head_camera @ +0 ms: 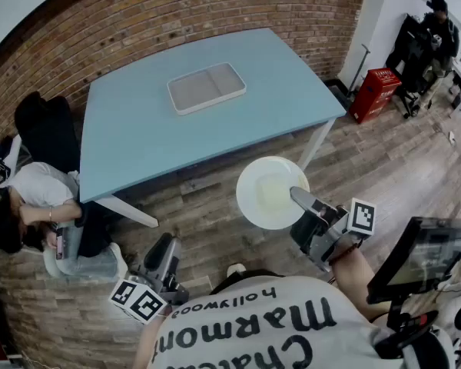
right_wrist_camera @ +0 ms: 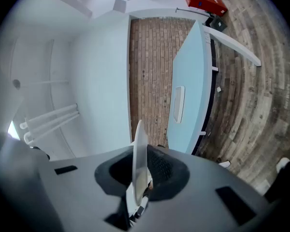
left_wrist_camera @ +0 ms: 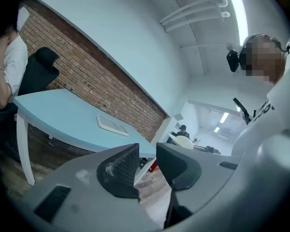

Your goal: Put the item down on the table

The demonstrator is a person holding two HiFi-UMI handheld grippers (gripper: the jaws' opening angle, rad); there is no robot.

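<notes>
A round white plate (head_camera: 265,187) hangs over the wooden floor, just off the near right corner of the light blue table (head_camera: 138,121). My right gripper (head_camera: 297,198) is shut on the plate's near rim. In the right gripper view the plate (right_wrist_camera: 138,149) stands edge-on between the jaws of the right gripper (right_wrist_camera: 141,167). My left gripper (head_camera: 163,250) is low by my body, well short of the table. Seen in its own view, the left gripper (left_wrist_camera: 147,161) stands open by a narrow gap with nothing in it.
A white two-part tray (head_camera: 206,87) lies near the middle of the table. A person (head_camera: 31,198) sits by a black chair (head_camera: 46,129) at the table's left end. A red box (head_camera: 373,92) and another person (head_camera: 434,33) are at the far right.
</notes>
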